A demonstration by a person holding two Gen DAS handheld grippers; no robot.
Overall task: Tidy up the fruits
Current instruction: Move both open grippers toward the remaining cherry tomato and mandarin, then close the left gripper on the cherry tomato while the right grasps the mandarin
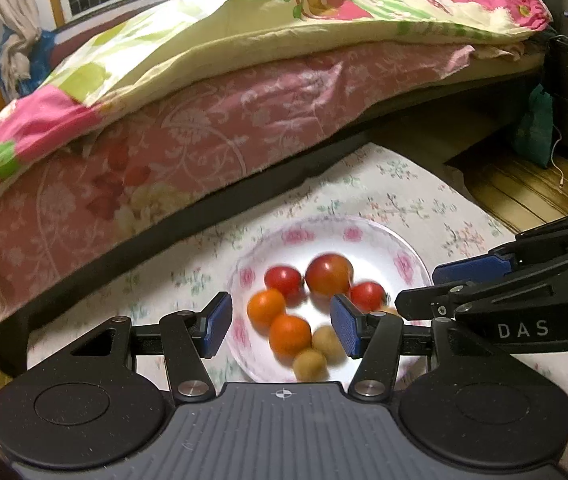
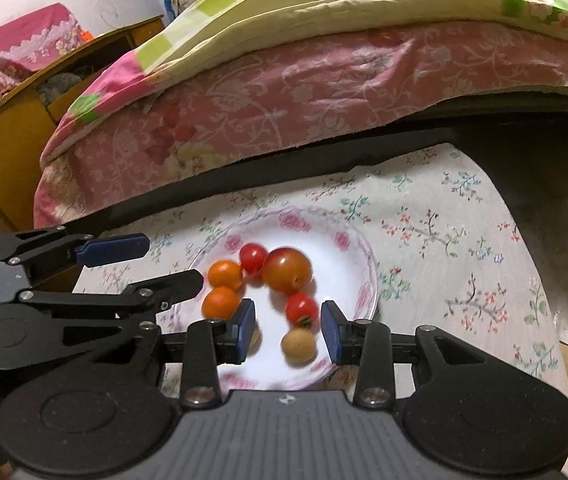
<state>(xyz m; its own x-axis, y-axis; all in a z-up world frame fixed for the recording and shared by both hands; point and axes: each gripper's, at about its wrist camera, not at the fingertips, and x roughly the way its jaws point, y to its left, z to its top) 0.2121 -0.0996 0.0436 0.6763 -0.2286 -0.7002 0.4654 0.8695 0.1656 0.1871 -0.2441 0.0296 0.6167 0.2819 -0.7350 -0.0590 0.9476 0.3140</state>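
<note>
Both grippers hang above the plate point(image 1: 416, 268) with nothing between their pads. The left gripper point(image 1: 282, 326) stands moderately apart, the right gripper point(image 2: 288, 330) narrower but parted. On the plate, the large tomato point(image 2: 287, 270) sits at twelve o'clock, two oranges point(image 2: 224, 286) at nine, a tan fruit point(image 2: 298, 346) at six. The plate rests on a floral cloth point(image 2: 444, 240) beside the bed point(image 2: 324, 92).
</note>
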